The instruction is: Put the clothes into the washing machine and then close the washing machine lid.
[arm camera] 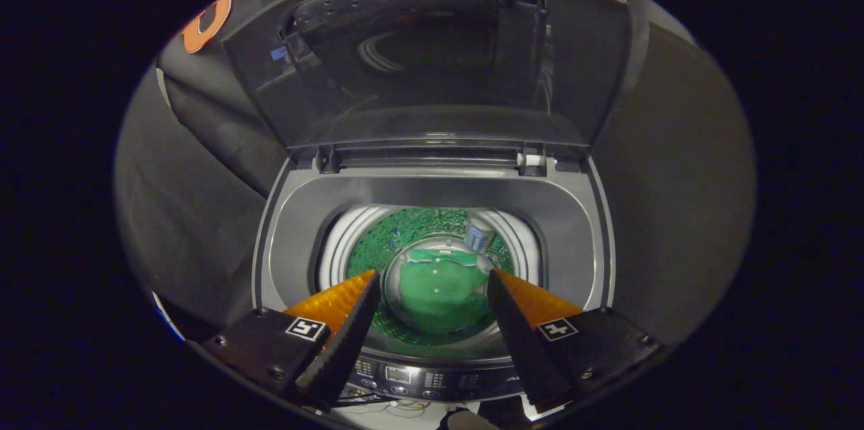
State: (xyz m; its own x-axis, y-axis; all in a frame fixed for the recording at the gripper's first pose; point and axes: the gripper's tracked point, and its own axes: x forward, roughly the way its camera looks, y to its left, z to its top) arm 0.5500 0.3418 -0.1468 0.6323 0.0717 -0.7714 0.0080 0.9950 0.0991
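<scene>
Clothes (442, 295) lie down in the washing machine (432, 194) drum. Gripper (432, 281) is open and empty above it — next, reach up to the lid (432, 59) and pull it down slowly.

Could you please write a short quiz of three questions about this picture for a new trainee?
1. True or false: the washing machine lid is already closed.
2. Where does the green garment lie? A) over the tub rim; B) at the bottom of the drum; C) between the pressed fingers.
3. Fill in: the gripper is ____ and holds nothing.

Key: 1 false, the lid stands up behind the opening. 2 B. 3 open, above the drum's opening.
</scene>
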